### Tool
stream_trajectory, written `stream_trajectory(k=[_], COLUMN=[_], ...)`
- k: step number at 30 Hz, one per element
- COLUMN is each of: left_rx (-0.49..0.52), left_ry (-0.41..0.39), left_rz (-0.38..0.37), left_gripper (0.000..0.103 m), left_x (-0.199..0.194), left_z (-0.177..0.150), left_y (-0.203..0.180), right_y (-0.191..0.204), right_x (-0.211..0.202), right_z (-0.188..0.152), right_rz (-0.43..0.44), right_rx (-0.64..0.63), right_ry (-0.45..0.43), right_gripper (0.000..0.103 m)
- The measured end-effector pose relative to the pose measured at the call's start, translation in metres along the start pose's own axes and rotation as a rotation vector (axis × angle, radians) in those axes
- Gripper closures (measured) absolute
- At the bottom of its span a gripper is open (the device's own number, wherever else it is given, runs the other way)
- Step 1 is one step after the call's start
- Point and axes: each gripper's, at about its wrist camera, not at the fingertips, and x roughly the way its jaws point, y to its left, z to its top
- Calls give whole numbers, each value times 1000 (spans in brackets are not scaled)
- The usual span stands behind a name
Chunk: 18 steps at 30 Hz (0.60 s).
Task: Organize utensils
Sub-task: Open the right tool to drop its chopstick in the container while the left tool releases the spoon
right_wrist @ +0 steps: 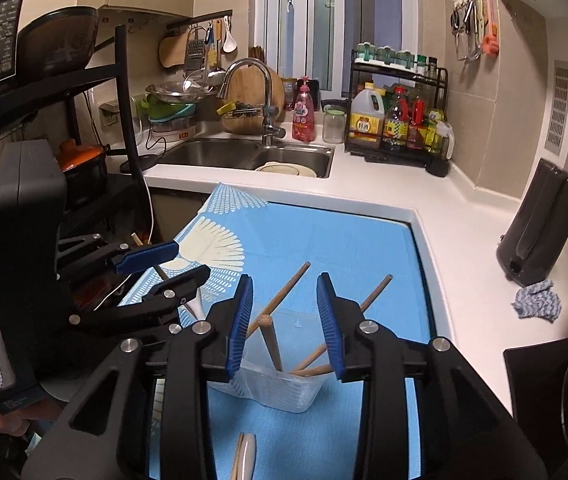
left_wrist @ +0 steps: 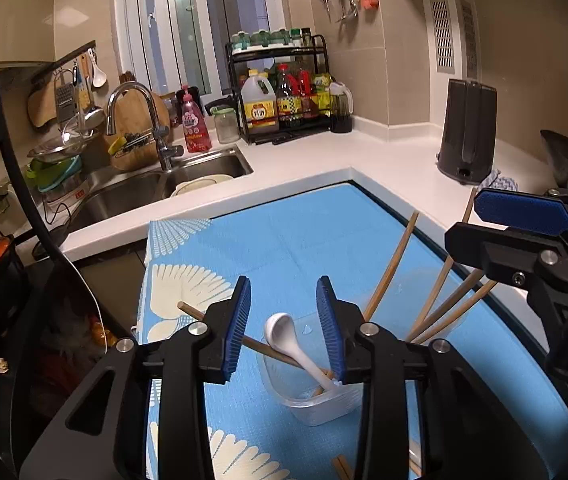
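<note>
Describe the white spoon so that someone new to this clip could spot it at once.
Start at the blue mat on the white counter, then find the clear plastic tub near its front edge. The spoon leans out of that tub, bowl end up; it is the only white, glossy piece among plain wooden chopsticks.

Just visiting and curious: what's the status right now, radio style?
Left gripper and right gripper: jaws open, empty. White spoon and chopsticks in clear container on blue mat. More utensils on mat.
</note>
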Motion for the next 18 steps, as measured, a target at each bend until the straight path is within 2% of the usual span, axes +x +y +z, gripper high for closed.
stream_trajectory(k=[5,11,18], left_rx=[-22,-35,-47], left_ry=[-55,-115,-147], left_rz=[4,3,-13], left_gripper=[61,60,60], left_x=[-21,-54,-96], left_z=[10,19,8], left_y=[1,-2,-6], right_y=[-4,-5,-7], right_x=[-28,-76,-137], right_z=[7,14,5], right_rz=[-17,-32,-42], right_rx=[5,11,32], right_ry=[-54,-145,-262], right_gripper=[64,63,63])
